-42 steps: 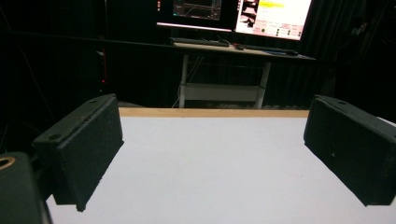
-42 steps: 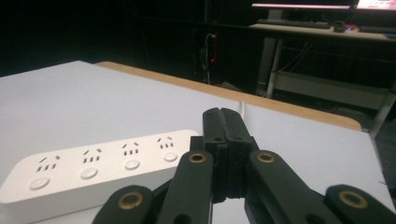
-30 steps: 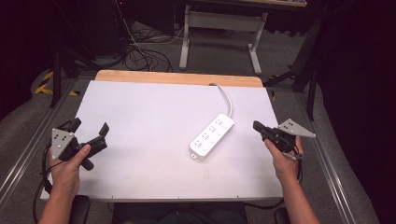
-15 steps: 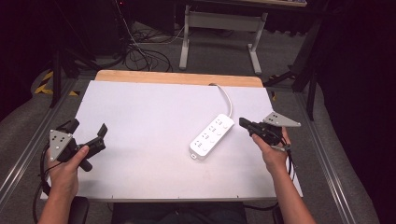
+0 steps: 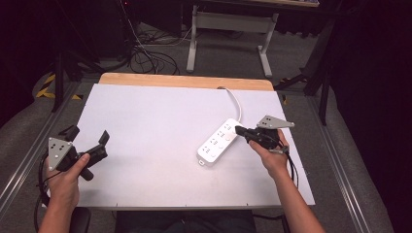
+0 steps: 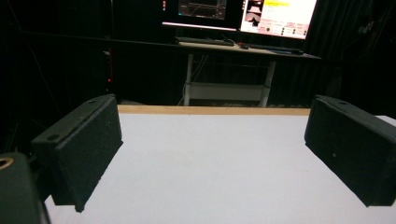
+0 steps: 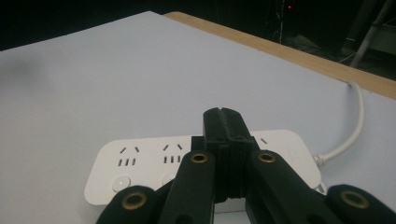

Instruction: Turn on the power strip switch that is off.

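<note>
Your right gripper (image 5: pixel 241 130) has its fingers clenched tight together with nothing between them, and its tip sits over the right edge of the white power strip (image 5: pixel 219 141), at the end nearest the cord; whether it actually touches the strip, you can't tell from here. The strip lies flat and slanted on the white desk (image 5: pixel 155 116), right of centre, and its white cable (image 5: pixel 236 100) curls off toward the wooden far edge. Your left gripper (image 5: pixel 87 143) hovers well to the left of the strip, near the desk's left edge, fingers (image 6: pixel 81 149) released wide over bare surface.
</note>
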The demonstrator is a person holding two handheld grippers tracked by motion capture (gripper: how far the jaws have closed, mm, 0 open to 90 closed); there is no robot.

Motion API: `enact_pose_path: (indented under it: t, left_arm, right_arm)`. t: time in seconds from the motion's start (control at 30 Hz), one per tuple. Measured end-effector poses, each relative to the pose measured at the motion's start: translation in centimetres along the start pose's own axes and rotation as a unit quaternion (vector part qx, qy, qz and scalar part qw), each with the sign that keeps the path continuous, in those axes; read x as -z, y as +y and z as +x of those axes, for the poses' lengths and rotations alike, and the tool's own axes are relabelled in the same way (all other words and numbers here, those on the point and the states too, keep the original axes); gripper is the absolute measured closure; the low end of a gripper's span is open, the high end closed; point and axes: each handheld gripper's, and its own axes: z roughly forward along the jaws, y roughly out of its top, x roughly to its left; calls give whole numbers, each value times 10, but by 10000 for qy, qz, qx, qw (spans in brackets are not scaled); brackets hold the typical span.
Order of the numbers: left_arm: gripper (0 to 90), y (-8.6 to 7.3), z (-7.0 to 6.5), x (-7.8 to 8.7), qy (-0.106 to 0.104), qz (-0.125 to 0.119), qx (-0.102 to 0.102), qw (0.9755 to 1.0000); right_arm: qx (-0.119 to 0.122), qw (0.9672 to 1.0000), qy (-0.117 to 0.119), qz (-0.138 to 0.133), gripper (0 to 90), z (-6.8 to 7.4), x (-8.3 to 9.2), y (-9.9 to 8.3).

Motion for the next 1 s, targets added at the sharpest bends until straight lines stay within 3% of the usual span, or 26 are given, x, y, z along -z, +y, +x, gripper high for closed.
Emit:
enact_pose_path:
  t: [0.27,0.3,0.33,0.4,0.63,1.0]
  left_arm:
    - [41,0,0,2,-6,7,-7,10000]
    - [41,0,1,2,-7,9,-6,10000]
    - [41,0,1,2,-14,11,0,10000]
    - [40,0,1,2,-16,17,8,10000]
    - [40,0,1,2,-27,16,4,10000]
    - [40,0,1,2,-26,23,-7,10000]
  right_arm:
    - [158,9991,156,361,900,8,-18,-2]
    - [255,9979,182,565,900,12,-26,-5]
    - [255,9979,182,565,900,12,-26,-5]
    - [368,9957,208,825,900,17,-35,-9]
    - [449,9919,280,1156,900,21,-49,-14]
    - [498,9896,324,1309,900,24,-53,-17]
